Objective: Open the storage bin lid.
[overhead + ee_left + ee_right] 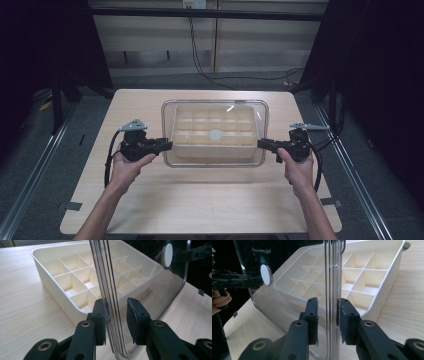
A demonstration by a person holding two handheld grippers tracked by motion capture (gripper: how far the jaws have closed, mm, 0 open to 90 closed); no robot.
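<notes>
Wooden table (200,200) | one divided tray (212,131) | one clear lid (170,107) | two claws: left claw (167,145), right claw (261,144)

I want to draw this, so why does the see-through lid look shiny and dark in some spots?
High view: lamp glare streaks the clear lid near its far edge. Left gripper view: the lid mirrors the dark room around its white round knob. Right gripper view: the same dark reflection; the divided box stays evenly lit and sharp.

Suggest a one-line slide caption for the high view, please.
Two hand-held grippers, left and right, flank a clear lid over a cream divided tray.
</notes>
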